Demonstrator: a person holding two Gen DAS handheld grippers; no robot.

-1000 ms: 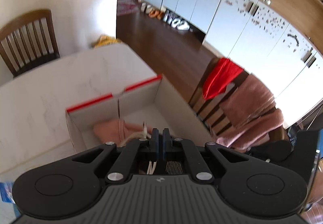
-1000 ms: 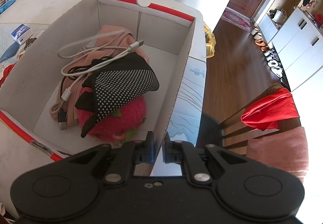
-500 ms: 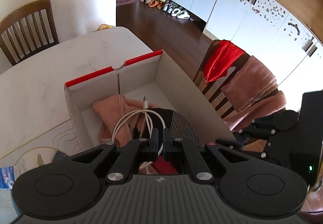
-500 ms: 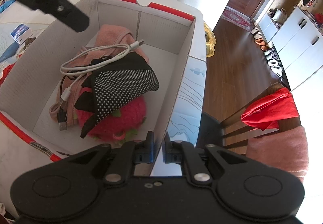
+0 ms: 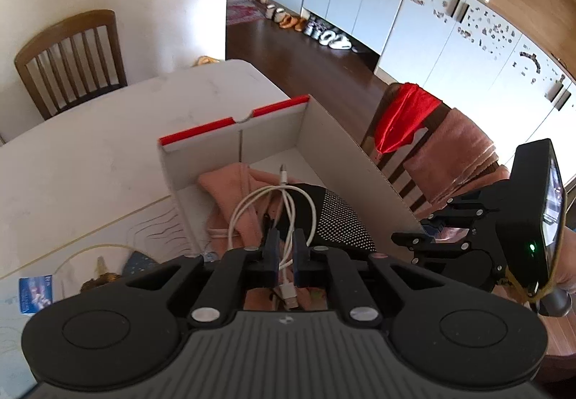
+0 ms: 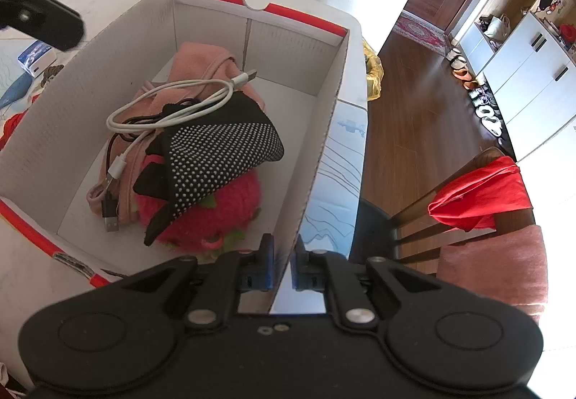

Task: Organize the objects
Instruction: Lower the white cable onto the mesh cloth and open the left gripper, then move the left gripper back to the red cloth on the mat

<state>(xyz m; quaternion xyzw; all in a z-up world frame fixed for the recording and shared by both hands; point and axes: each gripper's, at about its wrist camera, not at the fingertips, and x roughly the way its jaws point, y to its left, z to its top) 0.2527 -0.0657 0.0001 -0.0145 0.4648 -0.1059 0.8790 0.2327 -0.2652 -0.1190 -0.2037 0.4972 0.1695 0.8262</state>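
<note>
A white cardboard box (image 6: 316,75) with a red rim stands on the table. It holds a pink cloth (image 6: 194,60), a coiled white cable (image 6: 172,100), a black dotted cloth (image 6: 223,150) and a red plush toy (image 6: 234,204). My right gripper (image 6: 282,247) is shut on the box's near right wall. My left gripper (image 5: 286,244) hovers above the box's near end with its jaws just opening. They hold nothing; the white cable (image 5: 273,204) only shows through the narrow gap. Its black body (image 6: 43,21) shows beyond the box's left wall.
A small blue-and-white packet (image 6: 36,55) lies on the table left of the box. A wooden chair (image 5: 72,57) stands at the table's far end. Right of the box the table ends, and a chair with a red cloth (image 6: 482,190) stands there.
My left gripper has drawn back out of the box and towards its left side. The white cable has settled into a tighter coil on the pink cloth. The right gripper has stayed put.
</note>
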